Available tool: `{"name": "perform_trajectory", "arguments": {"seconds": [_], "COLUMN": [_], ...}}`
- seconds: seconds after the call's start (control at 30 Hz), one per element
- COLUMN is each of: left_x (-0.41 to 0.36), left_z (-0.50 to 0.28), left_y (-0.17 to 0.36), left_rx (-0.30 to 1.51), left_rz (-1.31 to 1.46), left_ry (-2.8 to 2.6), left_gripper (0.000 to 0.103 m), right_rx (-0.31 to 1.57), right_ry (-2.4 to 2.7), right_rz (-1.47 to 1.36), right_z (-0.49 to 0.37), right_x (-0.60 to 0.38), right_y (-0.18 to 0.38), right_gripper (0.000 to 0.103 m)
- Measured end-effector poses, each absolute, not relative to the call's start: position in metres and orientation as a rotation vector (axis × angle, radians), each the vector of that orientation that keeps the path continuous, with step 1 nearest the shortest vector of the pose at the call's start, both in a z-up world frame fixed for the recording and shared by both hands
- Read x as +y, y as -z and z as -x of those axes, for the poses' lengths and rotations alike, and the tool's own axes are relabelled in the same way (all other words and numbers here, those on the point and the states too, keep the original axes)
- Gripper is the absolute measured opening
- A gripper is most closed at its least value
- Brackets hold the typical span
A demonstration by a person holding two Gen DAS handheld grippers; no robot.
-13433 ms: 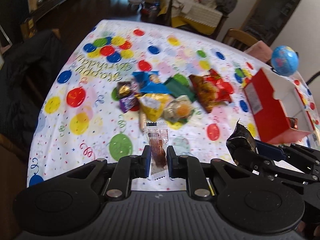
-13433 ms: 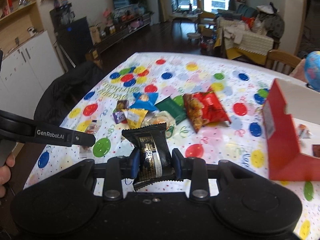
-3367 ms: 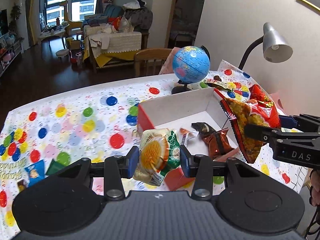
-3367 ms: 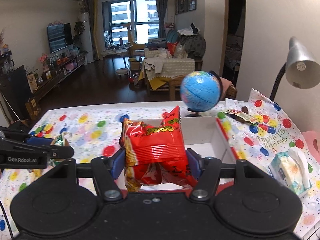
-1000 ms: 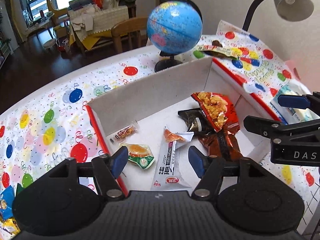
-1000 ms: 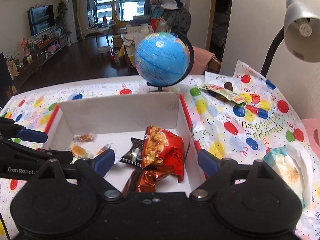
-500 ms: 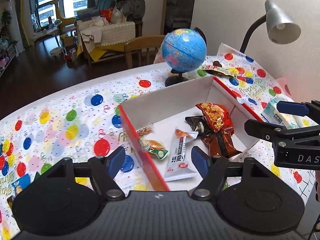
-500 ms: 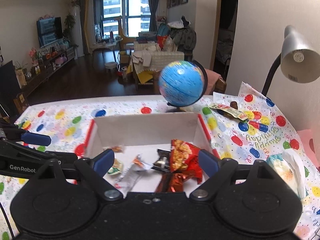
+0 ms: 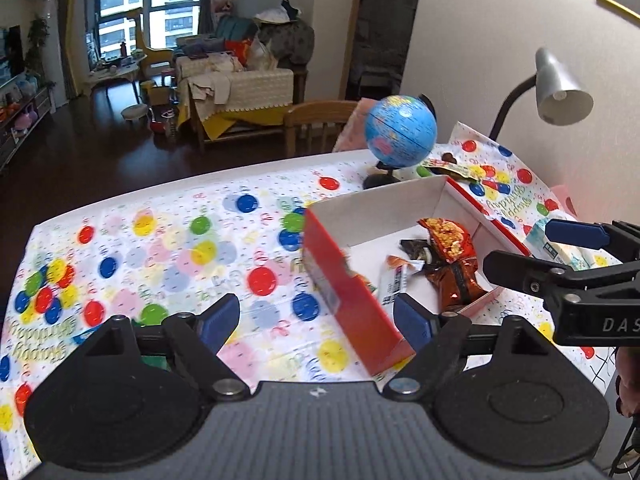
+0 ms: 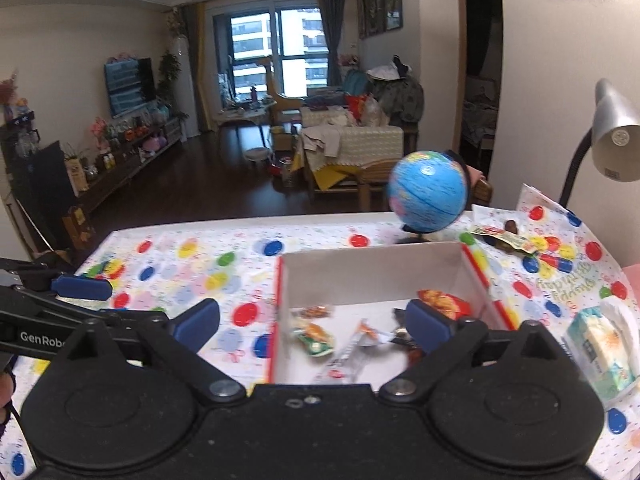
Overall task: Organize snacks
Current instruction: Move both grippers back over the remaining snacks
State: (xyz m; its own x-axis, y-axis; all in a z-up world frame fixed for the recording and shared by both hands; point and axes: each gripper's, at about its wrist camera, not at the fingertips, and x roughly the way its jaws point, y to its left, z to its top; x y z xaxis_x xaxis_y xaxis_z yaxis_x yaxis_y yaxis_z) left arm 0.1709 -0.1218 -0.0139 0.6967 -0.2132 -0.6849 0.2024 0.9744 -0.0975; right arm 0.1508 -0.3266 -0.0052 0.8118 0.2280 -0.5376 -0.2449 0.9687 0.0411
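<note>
We hold our left gripper (image 9: pixel 316 322) above the table (image 9: pixel 160 240) in its balloon-print cloth, jaws spread wide and just opened further, nothing between them. Our right gripper (image 10: pixel 314 326) hovers just over the near edge of the red cardboard box with white inside (image 10: pixel 372 276), its jaws likewise wide, just opened further, and empty. The snacks lie loose on the box floor: a red crinkled packet of fried bits (image 9: pixel 450 238) leaning on a dark brown foil packet (image 9: pixel 456 284), a long white wrapper with an orange end (image 9: pixel 394 280), a green-and-orange round packet (image 10: pixel 314 336) and a small clear sachet (image 10: pixel 314 312). A blue globe on a black stand (image 10: pixel 428 196) stands just behind the box. A tissue pack (image 10: pixel 600 348) lies to its right.
</note>
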Motion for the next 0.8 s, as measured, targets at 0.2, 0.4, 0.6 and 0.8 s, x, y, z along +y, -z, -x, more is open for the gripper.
{"name": "perform_trajectory", "arguments": {"seconds": [0.2,0.4,0.6,0.8], "left_x": [-0.082,-0.045,-0.006,0.026], "left_z": [-0.148,-0.129,-0.112,-0.099], "left_y": [0.011,0.013,0.017,0.022], "left_rx": [0.738,0.727,0.727,0.74], "left_rz": [0.048,0.059,0.084,0.084], "left_ry": [0.199,0.15,0.112,0.054], "left_gripper": [0.1,0.103,0.103,0.103], "right_rx": [0.568,0.564,0.579,0.598], "right_ry": [-0.308,-0.368,-0.395,-0.406], "right_rz": [0.028,0.01,0.017,0.033], "right_z": [-0.137,-0.123,-0.114,-0.11], "right_x": [-0.293,-0.258,-0.226,-0.201], "right_y": [0.006,0.009,0.014,0.021], "right_gripper": [0.101,0.103,0.103,0.103]}}
